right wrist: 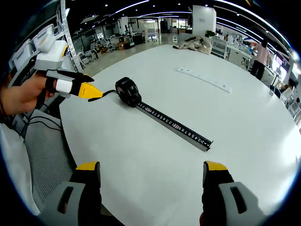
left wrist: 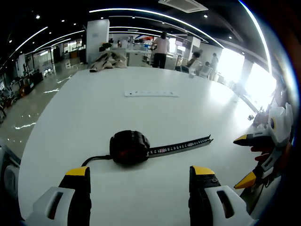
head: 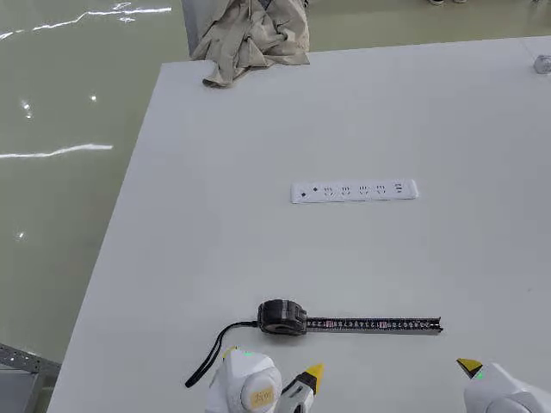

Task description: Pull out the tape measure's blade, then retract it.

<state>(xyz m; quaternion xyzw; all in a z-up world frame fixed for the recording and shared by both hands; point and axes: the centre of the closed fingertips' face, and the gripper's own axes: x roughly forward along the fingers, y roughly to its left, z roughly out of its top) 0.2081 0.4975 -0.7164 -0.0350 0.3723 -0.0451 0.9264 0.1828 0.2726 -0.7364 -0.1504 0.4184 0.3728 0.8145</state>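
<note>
Closest in, the left gripper point(left wrist: 140, 172) hangs just above the near edge of the white table point(head: 258, 172), its yellow-tipped jaws spread wide with nothing between them. A hand point(right wrist: 19, 96) wraps its white handle. Off to the right the right gripper point(right wrist: 151, 165) hovers at the same edge, jaws likewise wide apart and empty.

Just beyond the left gripper's tips, and clear of them, lies the tape measure point(head: 281, 317): a black case resting on the tabletop. Its blade point(head: 374, 324) is drawn out and runs flat along the surface to the right, dark with pale markings and some red near the case. The end hook point(head: 439, 324) rests on the table a little ahead of the right gripper, not touching it. A black wrist strap point(head: 211, 348) curls from the left side of the case back toward the table edge, passing beside the left gripper.

Farther across, near the middle of the table, a white power strip point(head: 355, 191) lies roughly parallel to the blade and well apart from it. At the far edge a crumpled beige cloth point(head: 251, 34) is heaped up. Something small and pale point(head: 542, 63) sits at the far right edge; I can't tell what it is.

A glossy greenish floor point(head: 60, 129) lies to the left of the table, and the left gripper view catches people point(left wrist: 161, 46) standing among desks at the back of the room
</note>
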